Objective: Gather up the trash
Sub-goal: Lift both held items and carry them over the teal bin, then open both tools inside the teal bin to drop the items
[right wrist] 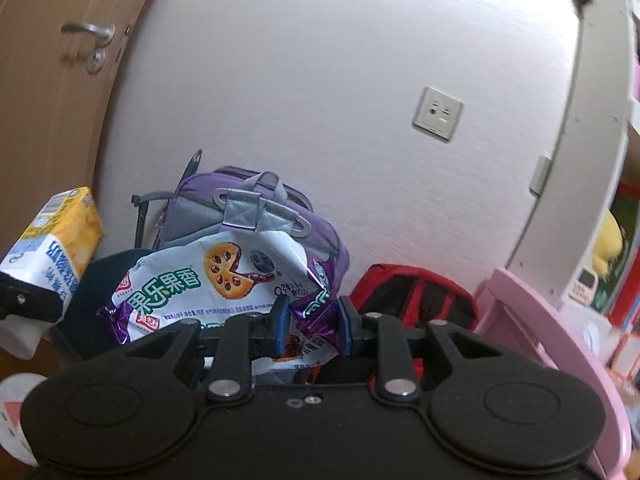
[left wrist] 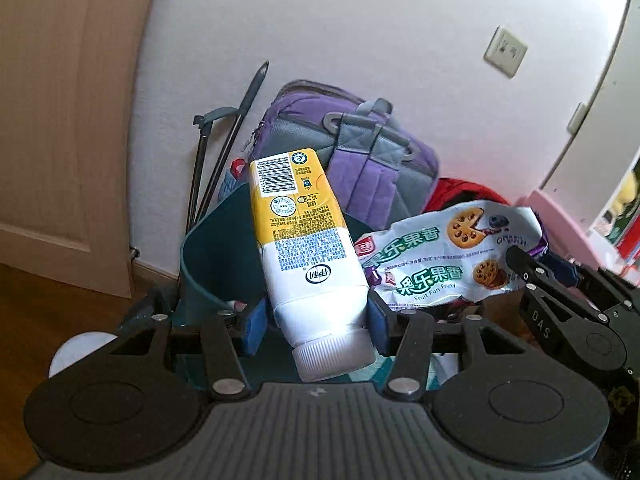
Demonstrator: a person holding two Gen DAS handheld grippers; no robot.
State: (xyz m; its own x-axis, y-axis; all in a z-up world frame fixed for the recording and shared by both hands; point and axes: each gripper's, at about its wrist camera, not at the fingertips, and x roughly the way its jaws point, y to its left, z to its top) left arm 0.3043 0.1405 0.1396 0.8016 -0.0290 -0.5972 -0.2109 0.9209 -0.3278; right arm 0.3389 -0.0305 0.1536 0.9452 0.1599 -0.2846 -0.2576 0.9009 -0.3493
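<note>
Left wrist view: left gripper (left wrist: pixel 316 322) clamps yellow-and-white plastic yogurt bottle (left wrist: pixel 304 248), cap toward camera, over dark teal round bin (left wrist: pixel 208 256). Right gripper (right wrist: pixel 312 322) pinches crinkled white-purple biscuit wrapper (right wrist: pixel 216 280) beside bin (rim partly hidden). Step: carry to bin; next, release both inside.

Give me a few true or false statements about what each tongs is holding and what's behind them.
1. The left tongs grip a yellow and white bottle. True.
2. The bottle's cap is missing. False: a white cap is on.
3. The right tongs clamp a snack wrapper. True.
4. A green backpack leans on the wall. False: the backpack is purple and grey.
5. A dark bin sits behind the bottle. True.
</note>
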